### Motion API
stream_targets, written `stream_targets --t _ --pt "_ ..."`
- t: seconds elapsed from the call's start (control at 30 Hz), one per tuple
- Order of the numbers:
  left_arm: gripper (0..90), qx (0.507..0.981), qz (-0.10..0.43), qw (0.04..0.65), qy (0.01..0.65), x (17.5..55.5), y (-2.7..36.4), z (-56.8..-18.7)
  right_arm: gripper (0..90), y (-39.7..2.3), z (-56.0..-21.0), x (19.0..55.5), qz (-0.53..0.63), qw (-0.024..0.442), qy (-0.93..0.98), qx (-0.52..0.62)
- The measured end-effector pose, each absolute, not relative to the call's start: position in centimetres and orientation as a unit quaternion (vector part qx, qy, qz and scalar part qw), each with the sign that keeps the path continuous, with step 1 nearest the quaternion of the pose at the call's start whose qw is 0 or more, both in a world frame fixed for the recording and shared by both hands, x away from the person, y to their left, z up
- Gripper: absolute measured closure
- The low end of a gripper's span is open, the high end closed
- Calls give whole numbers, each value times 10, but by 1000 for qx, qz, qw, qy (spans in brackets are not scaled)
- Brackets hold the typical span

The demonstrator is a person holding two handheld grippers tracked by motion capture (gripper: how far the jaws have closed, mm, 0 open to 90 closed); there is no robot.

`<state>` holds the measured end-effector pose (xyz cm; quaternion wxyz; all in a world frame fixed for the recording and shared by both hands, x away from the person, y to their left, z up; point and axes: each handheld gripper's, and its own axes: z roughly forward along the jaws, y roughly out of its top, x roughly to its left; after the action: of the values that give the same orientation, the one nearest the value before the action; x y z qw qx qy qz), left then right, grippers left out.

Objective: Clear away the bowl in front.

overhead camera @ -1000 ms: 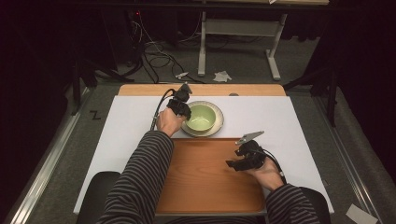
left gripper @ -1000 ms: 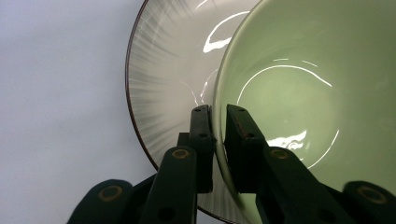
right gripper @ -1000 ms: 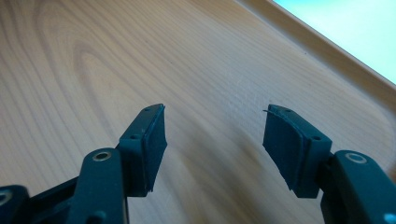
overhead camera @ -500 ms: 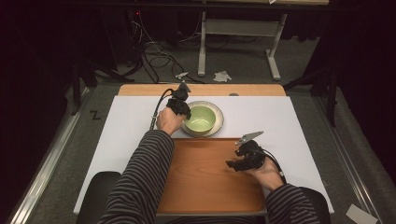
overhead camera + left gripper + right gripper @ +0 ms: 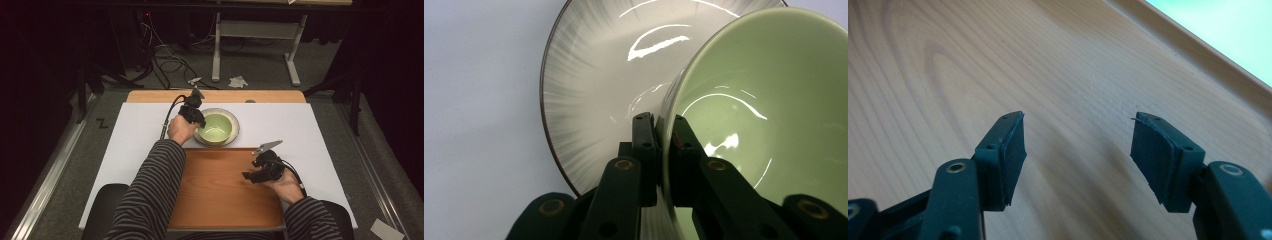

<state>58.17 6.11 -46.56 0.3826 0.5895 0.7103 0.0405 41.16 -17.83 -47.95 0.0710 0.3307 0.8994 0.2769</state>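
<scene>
Left tongs (image 5: 663,150) pinch green bowl (image 5: 764,110) rim; right tongs (image 5: 1078,150) agape.

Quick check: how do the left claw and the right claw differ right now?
The left claw is shut on the rim of the green bowl; the right claw stands open with nothing between its pads. The left claw is at the bowl, which sits on the grey plate; the right claw hovers over the wooden tray. Both have black jaws.
</scene>
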Motion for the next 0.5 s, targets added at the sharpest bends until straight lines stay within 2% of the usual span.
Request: stream_targets --t 0.5 --pt "847 597 38 397 696 576 62 -457 400 -180 -479 412 278 70 899 330"
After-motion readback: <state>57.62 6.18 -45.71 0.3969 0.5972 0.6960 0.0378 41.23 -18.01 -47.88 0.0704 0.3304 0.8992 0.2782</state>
